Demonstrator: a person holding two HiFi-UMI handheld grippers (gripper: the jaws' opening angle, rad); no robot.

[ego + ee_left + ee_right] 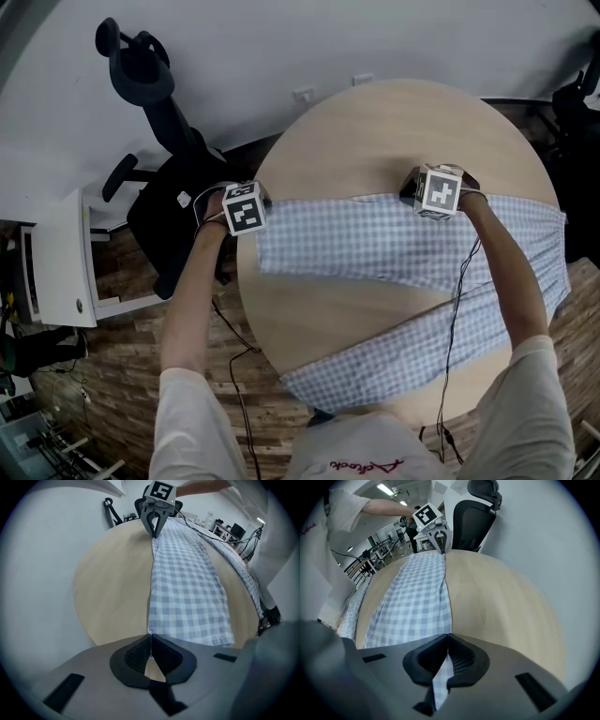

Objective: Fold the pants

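Observation:
Blue-and-white checked pants (394,244) lie spread across a round wooden table (375,122), the two legs splaying toward the left. At the left end of the far leg, my left gripper (246,214) points straight down and is shut on the fabric's corner (150,635). My right gripper (437,195) is shut on the same far edge, farther right. In the right gripper view a strip of checked cloth (443,677) sits pinched between the jaws (448,637). Each gripper shows in the other's view, at the far end of the cloth edge: the right gripper (154,532) and the left gripper (440,549).
A black office chair (159,141) stands off the table's left side, next to a white cabinet (56,253). The pants' waist end hangs over the table's right rim (553,262). Cables (234,375) trail over the wooden floor by the person's legs.

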